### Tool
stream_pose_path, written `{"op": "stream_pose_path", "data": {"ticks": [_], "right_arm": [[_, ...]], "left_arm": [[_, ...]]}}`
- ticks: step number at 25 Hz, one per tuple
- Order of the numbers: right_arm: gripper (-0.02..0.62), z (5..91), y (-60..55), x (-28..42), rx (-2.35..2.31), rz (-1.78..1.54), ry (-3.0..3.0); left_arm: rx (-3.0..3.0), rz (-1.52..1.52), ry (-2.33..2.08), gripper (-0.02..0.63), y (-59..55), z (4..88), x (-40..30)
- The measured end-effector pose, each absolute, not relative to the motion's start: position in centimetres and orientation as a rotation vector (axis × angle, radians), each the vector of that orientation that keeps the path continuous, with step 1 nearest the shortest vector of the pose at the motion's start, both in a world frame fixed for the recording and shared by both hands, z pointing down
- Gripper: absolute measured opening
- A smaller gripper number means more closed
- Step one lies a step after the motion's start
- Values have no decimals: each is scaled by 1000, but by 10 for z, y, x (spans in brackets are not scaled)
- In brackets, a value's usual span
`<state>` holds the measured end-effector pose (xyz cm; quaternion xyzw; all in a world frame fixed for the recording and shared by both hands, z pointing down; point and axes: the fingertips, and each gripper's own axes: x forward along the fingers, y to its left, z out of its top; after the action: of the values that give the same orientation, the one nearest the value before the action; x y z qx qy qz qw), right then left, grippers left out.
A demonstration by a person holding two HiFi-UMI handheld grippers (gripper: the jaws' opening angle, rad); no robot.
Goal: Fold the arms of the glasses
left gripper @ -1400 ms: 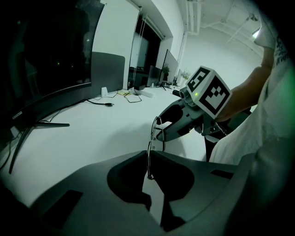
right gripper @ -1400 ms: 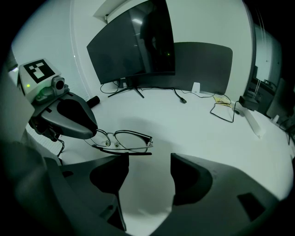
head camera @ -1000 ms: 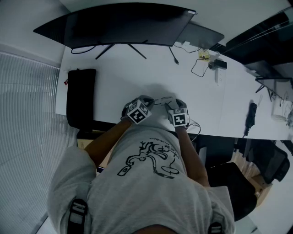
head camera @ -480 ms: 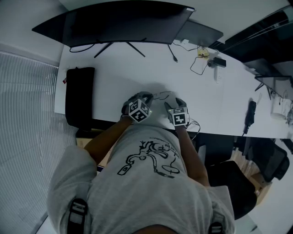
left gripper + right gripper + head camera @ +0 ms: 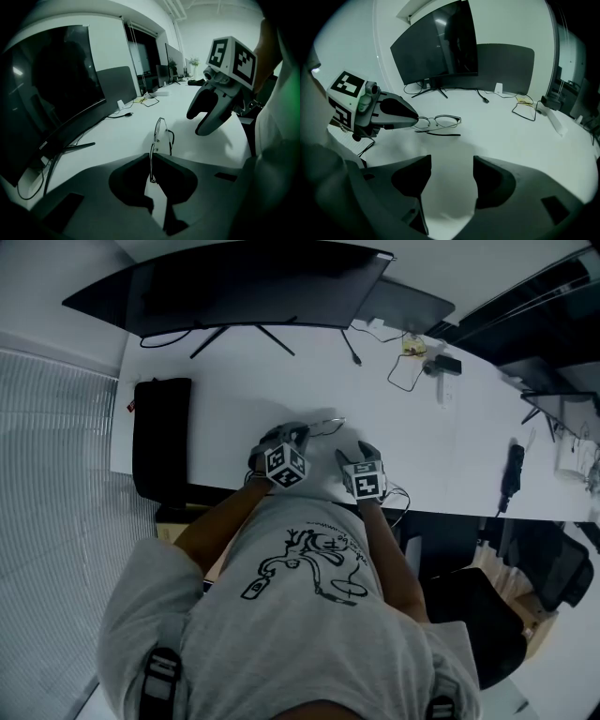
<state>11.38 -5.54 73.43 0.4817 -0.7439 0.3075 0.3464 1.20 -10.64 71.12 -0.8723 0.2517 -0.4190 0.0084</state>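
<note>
dimly lit room — white desk [image 5: 234, 399], monitor [image 5: 244, 287], glasses [image 5: 440, 121] in left tongs [image 5: 151, 158].

The head view looked steeply down from above the person onto the long white table [image 5: 234, 390], high enough to show the wide black curved monitor [image 5: 244, 287] at its far edge. The left gripper view sat low and close over the table, facing the right gripper [image 5: 199, 123]. The right gripper view, just as low, faced the far edge. Both gripper views shared the thin wire-framed glasses [image 5: 440, 122] and the monitor.
</note>
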Motion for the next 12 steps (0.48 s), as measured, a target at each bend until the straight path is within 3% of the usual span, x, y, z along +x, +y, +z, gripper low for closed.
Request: {"op": "stream_pose_path", "data": {"ticks": [12], "right_arm": [[288, 733, -54, 118, 1251, 794, -1930]], "left_arm": [[-2493, -1303, 763, 36, -106, 715, 15]]}}
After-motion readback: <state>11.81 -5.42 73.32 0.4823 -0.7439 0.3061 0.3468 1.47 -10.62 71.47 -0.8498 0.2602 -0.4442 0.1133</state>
